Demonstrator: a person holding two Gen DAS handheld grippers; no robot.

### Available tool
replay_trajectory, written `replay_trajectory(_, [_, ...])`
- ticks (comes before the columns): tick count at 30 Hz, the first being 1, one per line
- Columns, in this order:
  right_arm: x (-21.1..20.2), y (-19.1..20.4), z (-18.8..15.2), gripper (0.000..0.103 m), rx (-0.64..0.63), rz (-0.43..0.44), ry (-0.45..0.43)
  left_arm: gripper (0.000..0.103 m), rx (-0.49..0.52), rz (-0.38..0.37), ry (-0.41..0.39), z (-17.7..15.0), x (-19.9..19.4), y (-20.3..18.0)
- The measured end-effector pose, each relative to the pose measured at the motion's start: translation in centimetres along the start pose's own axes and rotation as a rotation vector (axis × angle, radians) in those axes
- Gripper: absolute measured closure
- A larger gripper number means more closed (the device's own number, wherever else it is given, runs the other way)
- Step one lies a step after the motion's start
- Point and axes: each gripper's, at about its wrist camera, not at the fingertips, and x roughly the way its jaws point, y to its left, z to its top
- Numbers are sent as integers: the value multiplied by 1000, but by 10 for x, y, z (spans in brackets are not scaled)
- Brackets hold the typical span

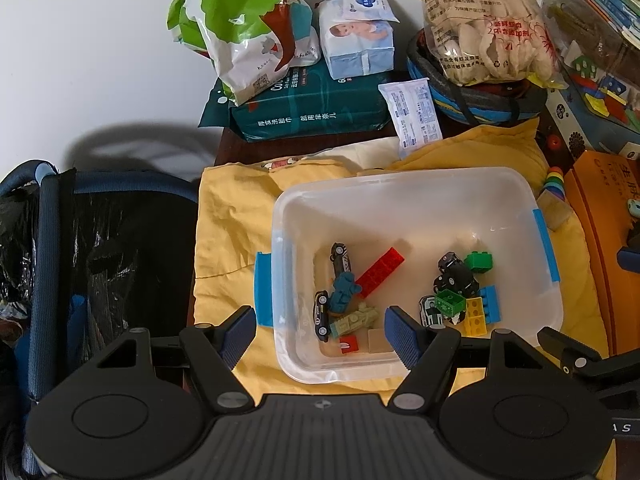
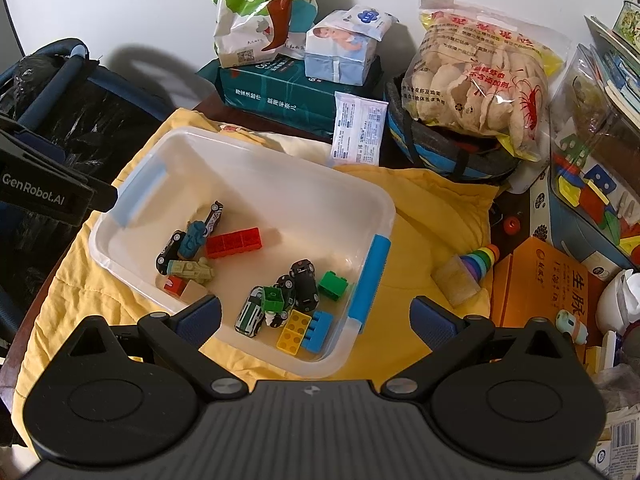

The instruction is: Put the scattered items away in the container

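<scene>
Both tongs hang spread and empty above the near rim of the clear plastic bin (image 1: pixel 400 184): the left tongs (image 1: pixel 320 332) over its near-left corner, the right tongs (image 2: pixel 316 320) over its near-right end by a blue latch (image 2: pixel 370 280). That bin rests on a yellow cloth (image 2: pixel 420 208) laid over the surface. Inside lie two clusters. One holds a long red brick (image 2: pixel 234 242), a blue toy figure (image 2: pixel 193 239), a tan toy vehicle (image 2: pixel 192 269) and two dark toy cars. The other holds a green brick (image 2: pixel 333 285), a yellow brick (image 2: pixel 294 333), a blue brick (image 2: pixel 318 336) and several more cars. Outside the bin, on the cloth to its right, a wooden block (image 2: pixel 456 282) sits touching a rainbow stacking toy (image 2: pixel 482 262).
</scene>
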Motion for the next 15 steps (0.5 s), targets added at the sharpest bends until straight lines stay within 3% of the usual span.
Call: replay_trajectory(15, [1, -1, 0, 0, -4, 1, 1, 29, -3, 2, 1, 1, 1, -2])
